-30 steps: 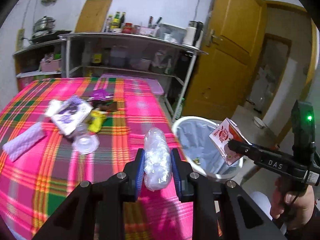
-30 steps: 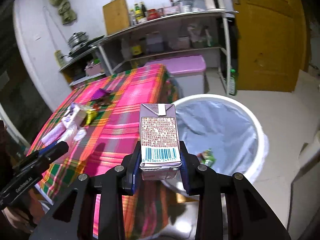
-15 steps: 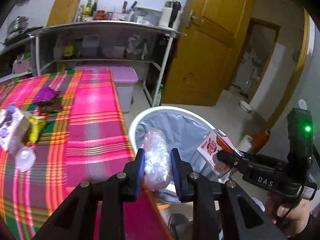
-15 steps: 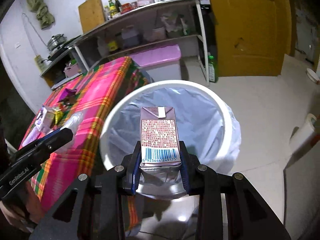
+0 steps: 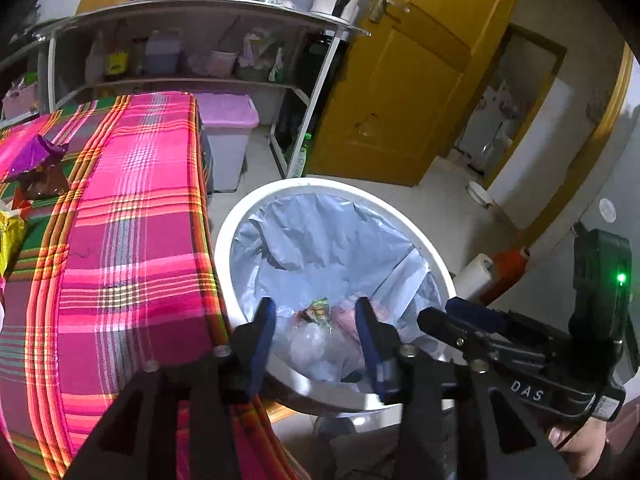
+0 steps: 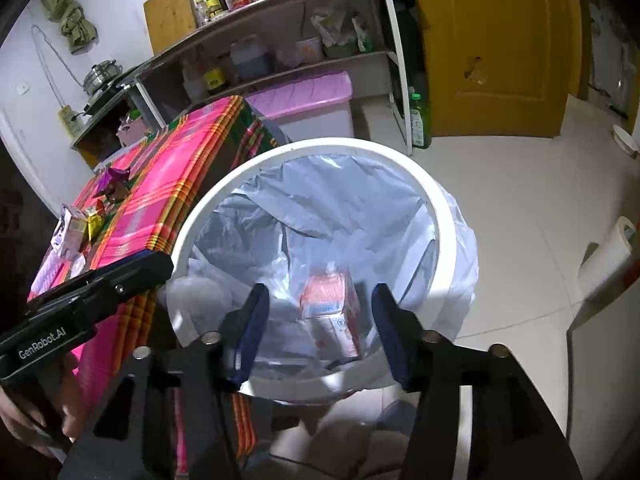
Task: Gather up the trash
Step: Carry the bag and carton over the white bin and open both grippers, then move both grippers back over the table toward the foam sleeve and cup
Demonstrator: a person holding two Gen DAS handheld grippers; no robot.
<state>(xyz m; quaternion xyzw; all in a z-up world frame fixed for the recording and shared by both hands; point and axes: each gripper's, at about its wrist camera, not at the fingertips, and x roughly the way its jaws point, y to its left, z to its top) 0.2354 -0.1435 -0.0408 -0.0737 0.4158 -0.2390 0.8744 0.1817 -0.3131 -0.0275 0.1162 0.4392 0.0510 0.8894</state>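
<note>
Both items below parted jaws.

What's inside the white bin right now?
In the lined bin: a red-and-white carton below the right gripper, a crumpled clear plastic bottle and a small green wrapper below the left gripper. Anything beneath them is hidden.

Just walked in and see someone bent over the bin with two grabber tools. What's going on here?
A person is clearing trash off the table into the lined bin. Both jaws have just opened: the left gripper let go of a crumpled clear plastic bottle, the right gripper a drink carton. Both pieces are now down in the bin. More wrappers wait on the plaid tablecloth.
</note>
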